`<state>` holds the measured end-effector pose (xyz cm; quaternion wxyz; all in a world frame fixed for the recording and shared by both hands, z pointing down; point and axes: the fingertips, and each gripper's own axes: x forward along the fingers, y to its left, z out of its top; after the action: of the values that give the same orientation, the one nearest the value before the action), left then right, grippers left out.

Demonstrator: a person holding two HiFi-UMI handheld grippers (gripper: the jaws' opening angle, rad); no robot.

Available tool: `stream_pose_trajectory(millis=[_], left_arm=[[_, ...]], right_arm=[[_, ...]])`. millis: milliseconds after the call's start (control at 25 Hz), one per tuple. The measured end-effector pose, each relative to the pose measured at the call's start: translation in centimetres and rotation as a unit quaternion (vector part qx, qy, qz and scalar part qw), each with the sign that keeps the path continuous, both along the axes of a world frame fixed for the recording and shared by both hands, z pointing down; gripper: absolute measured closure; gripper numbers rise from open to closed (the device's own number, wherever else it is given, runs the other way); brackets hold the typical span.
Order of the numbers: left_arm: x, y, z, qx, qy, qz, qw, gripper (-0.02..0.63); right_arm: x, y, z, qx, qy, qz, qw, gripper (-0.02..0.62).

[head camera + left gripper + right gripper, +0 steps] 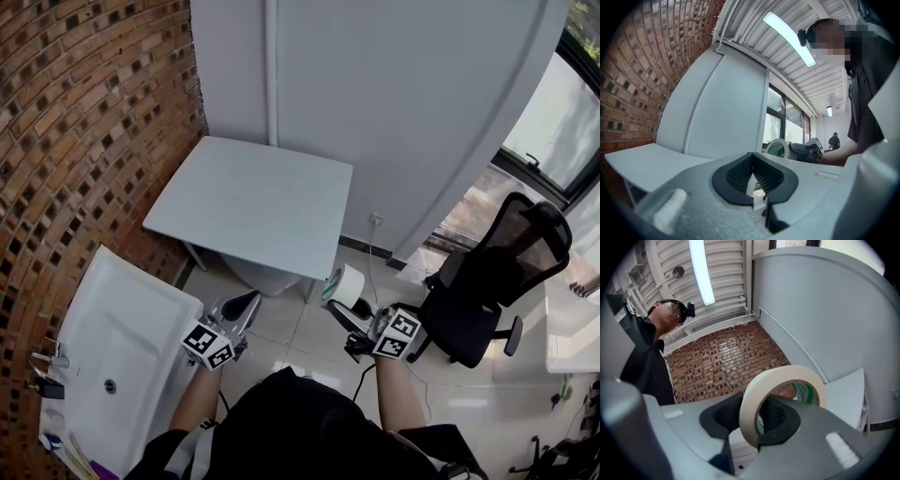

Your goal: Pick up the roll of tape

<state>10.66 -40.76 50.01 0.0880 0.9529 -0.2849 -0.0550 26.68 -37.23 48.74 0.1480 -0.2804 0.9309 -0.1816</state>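
Observation:
The roll of tape is cream-coloured with a green-printed core. It is held up in the air, off the floor and short of the table's near edge. My right gripper is shut on it. In the right gripper view the roll stands upright, its band pinched between the dark pads, one jaw inside the ring and one outside. My left gripper is level with the right one and a little apart from it. Its jaws are shut with nothing between them. The roll also shows to the right in the left gripper view.
A light grey table stands ahead against the white wall. A brick wall curves along the left, with a white sink below it. A black office chair stands to the right, by the windows.

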Motion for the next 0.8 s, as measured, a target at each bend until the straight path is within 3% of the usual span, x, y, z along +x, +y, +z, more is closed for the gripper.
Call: stream_pose_trajectory(millis=[400,800], left_arm=[[-1.7,0.7,-0.2,-0.001,0.012,0.003,0.9999,0.604],[-2.9,2.0,-0.4,-0.009,0.017,-0.011,0.9998,0.604]], right_arm=[[-2.8,0.7,0.2,0.007,0.032,-0.011,0.999,0.482],[-3.7,1.4,0.1,-0.005,0.005,-0.021,1.000,0.482]])
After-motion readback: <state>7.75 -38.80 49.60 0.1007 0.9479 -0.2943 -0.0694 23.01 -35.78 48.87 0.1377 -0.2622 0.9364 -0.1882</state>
